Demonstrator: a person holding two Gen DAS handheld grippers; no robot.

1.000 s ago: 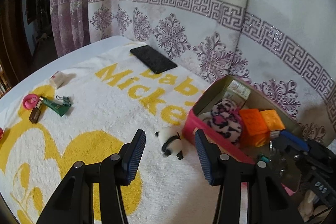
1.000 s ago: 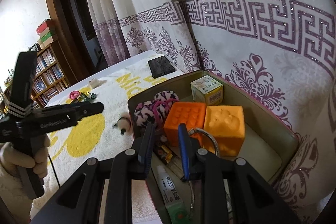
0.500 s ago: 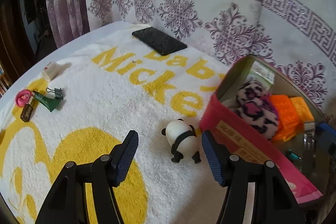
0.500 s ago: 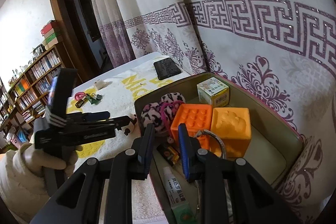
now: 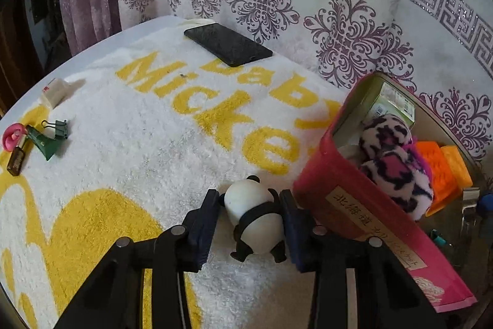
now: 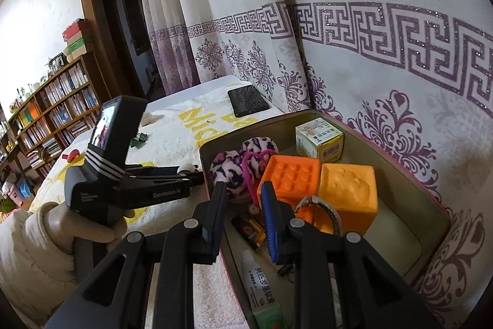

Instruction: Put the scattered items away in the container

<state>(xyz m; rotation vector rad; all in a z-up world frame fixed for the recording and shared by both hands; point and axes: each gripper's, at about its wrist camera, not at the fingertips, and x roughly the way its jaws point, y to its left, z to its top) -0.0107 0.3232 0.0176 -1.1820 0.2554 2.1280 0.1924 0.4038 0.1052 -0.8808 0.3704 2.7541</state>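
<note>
A small panda toy point(image 5: 252, 215) lies on the white and yellow towel point(image 5: 154, 144), just left of the pink tin point(image 5: 326, 150). My left gripper point(image 5: 250, 202) straddles it and its jaws are closing. The right pad point(image 5: 288, 221) touches the panda's side, while a thin gap shows at the left pad point(image 5: 212, 208). In the right wrist view the left gripper point(image 6: 191, 174) reaches the panda point(image 6: 186, 167) beside the tin point(image 6: 215, 144). My right gripper point(image 6: 243, 193) hovers over the tin's near end, shut with nothing between its fingers.
The tin holds plush balls point(image 5: 391, 162), an orange block point(image 6: 289, 174), a yellow block point(image 6: 348, 190), a small box point(image 6: 319, 137) and a tube point(image 6: 262, 292). A phone point(image 5: 228, 43), binder clip point(image 5: 57, 127), green tube point(image 5: 41, 141) and brown vial point(image 5: 15, 161) lie on the towel. A curtain hangs behind.
My left gripper came down and forward onto the panda; its jaws widened, then narrowed around the toy. The right gripper stayed over the tin.
</note>
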